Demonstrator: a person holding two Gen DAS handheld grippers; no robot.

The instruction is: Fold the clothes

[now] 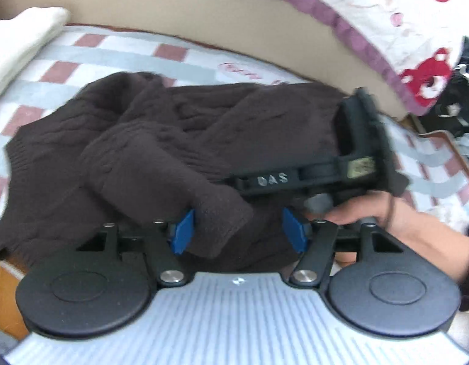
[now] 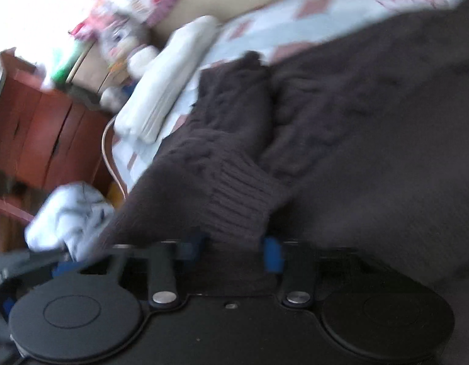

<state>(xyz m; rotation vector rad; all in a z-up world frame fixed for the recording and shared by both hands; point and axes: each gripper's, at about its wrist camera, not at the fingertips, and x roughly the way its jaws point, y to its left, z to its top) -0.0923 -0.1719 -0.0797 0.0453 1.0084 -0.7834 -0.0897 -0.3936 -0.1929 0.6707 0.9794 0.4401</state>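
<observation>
Dark brown knit sweater [image 1: 179,140] partly folded on the checked bedspread [image 1: 118,60]; both sleeves brought in, body fold judged not yet done.

Sweater lies across the bed, one sleeve [image 1: 161,182] laid diagonally over the body, so the work looks roughly midway. Folded white cloth [image 1: 18,45] sits at the far corner of the bed, apart from the sweater. Left gripper [image 1: 239,232] stands spread, its cuff end lying loose between the blue pads, touching only one of them. Right gripper [image 2: 236,251] is closed down on the ribbed cuff [image 2: 234,200] of the other sweater sleeve, pads pressing it. Hard to read: right wrist view is heavily blurred; the sweater's hem and collar are not clearly separable; near edge hidden under both grippers.
</observation>
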